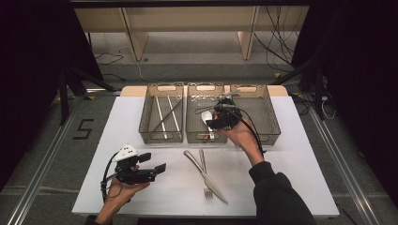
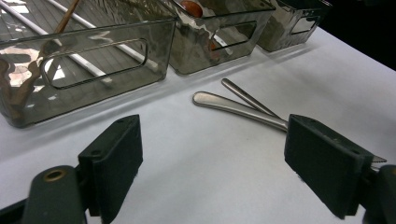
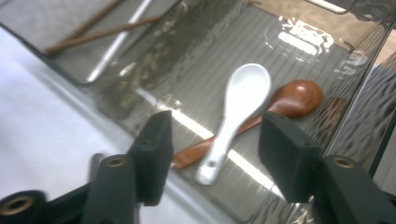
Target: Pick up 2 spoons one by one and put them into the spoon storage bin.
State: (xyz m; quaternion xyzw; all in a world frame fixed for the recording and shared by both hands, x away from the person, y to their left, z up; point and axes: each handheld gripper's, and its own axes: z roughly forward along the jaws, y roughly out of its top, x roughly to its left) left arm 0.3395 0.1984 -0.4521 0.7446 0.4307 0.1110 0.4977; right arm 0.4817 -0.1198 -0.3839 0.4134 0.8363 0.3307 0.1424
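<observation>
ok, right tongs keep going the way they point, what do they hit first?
Likely the white spoon in the middle bin. It lies across the wooden spoon, in line with the open right tongs. Depth is unclear.

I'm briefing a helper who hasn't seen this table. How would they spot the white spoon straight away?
Three smoky see-through plastic bins stand in a row at the table's far edge; go to the middle bin, where the right gripper hovers with open jaws. On its floor the glossy white ceramic soup spoon lies across a brown wooden spoon. It is the only white, short-handled piece there.
</observation>
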